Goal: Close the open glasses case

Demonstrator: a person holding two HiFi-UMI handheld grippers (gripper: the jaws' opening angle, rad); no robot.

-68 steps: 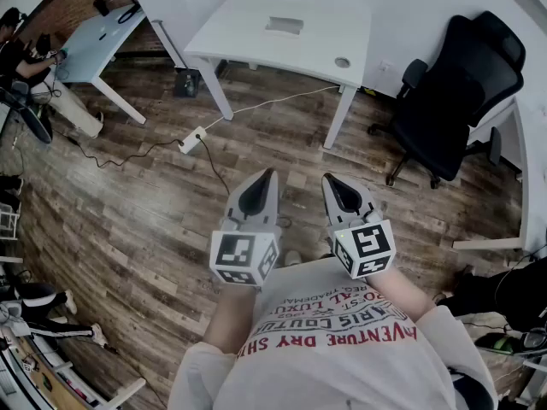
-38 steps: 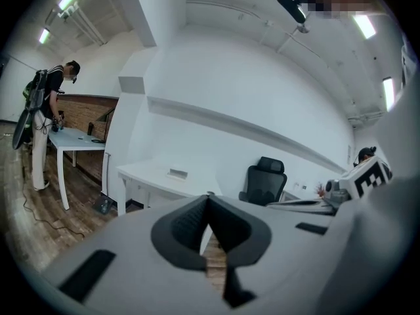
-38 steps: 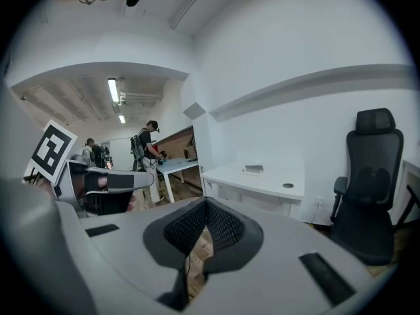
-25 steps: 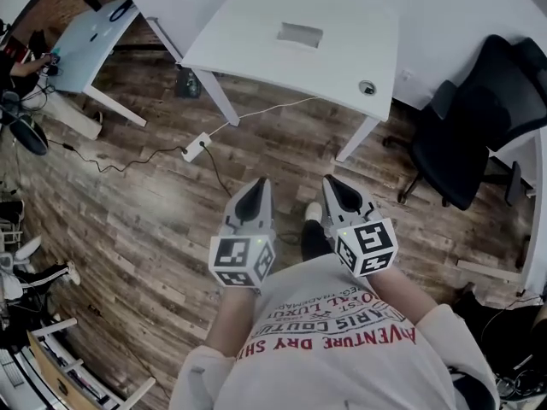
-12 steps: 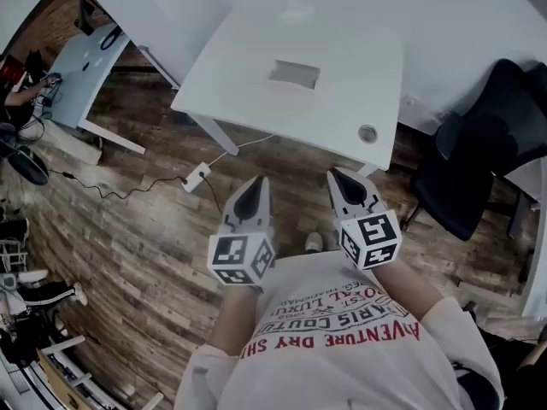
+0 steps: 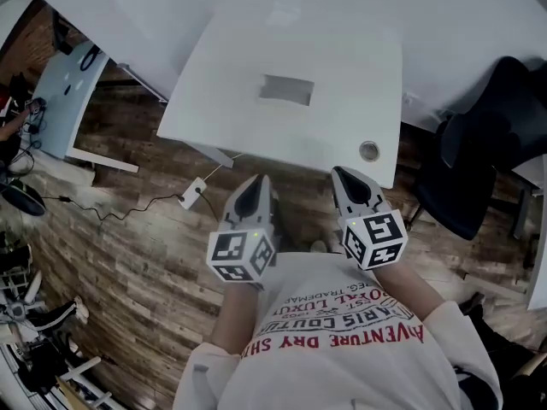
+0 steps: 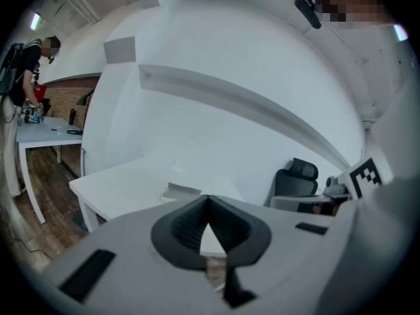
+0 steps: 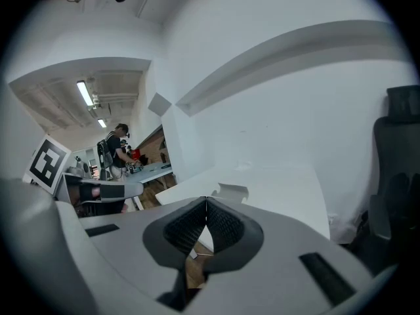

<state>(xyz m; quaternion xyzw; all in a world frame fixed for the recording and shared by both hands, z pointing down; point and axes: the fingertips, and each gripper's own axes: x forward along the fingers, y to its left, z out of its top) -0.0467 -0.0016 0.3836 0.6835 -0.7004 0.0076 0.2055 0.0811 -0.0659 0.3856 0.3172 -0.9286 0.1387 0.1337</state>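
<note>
Plainly, the glasses case (image 6: 286, 90) sits untouched as a small grey oblong near the middle of the white tabletop (image 6: 342, 49), with bare surface all around it. From the left gripper view one side of it seems to stand up like a raised lid, though it is too small to be sure. Out from the case, towards the person and to its right, a round cable hole (image 6: 368, 150) marks the tabletop's near corner. Beyond that, well apart from the case, both tools hang over the wooden floor (image 6: 128, 246) close to the person's chest. The left hand-held gripper (image 6: 263, 179) is clenched tip to tip with nothing between its jaws, and the right hand-held gripper (image 6: 338, 172) is likewise clenched and empty. Both point towards the case. The step in hand appears to be the approach, with closing not yet begun. The next move likely calls for bringing the tools over the case. Probably one would steady its base while the other tips the raised lid down until it seats.
</note>
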